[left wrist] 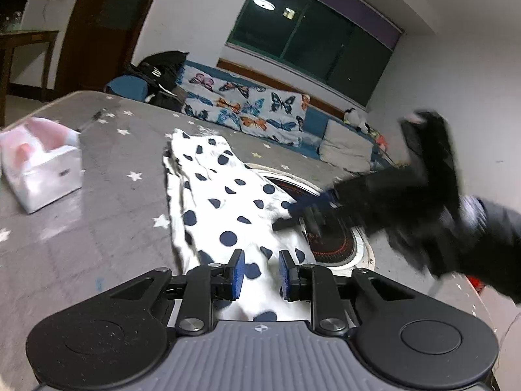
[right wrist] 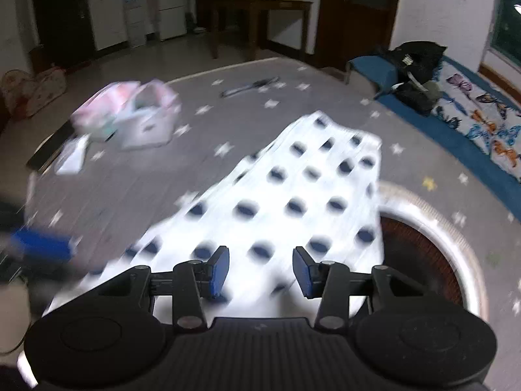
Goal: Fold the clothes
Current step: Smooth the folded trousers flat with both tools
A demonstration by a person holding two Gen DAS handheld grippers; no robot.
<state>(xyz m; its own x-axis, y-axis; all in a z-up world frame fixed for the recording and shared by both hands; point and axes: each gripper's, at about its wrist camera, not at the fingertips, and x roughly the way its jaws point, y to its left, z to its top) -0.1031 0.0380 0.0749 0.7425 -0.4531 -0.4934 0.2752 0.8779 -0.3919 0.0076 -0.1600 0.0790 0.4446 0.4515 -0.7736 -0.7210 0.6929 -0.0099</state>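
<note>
A white garment with dark blue polka dots (left wrist: 221,202) lies stretched lengthwise on a grey star-patterned table (left wrist: 81,228). It also shows in the right wrist view (right wrist: 293,202), blurred by motion. My left gripper (left wrist: 260,275) is open just above the garment's near end, with nothing between its blue pads. My right gripper (right wrist: 260,272) is open over the garment's near part and empty. It also appears in the left wrist view (left wrist: 306,215), blurred, at the garment's right edge. The left gripper's blue pad (right wrist: 42,244) shows blurred at the left of the right wrist view.
A round inset burner (left wrist: 329,238) sits in the table right of the garment, also in the right wrist view (right wrist: 433,254). A white and pink bag (left wrist: 35,163) stands at the left. A butterfly-print bench (left wrist: 247,107) runs behind the table. A dark pen-like object (right wrist: 250,86) lies far back.
</note>
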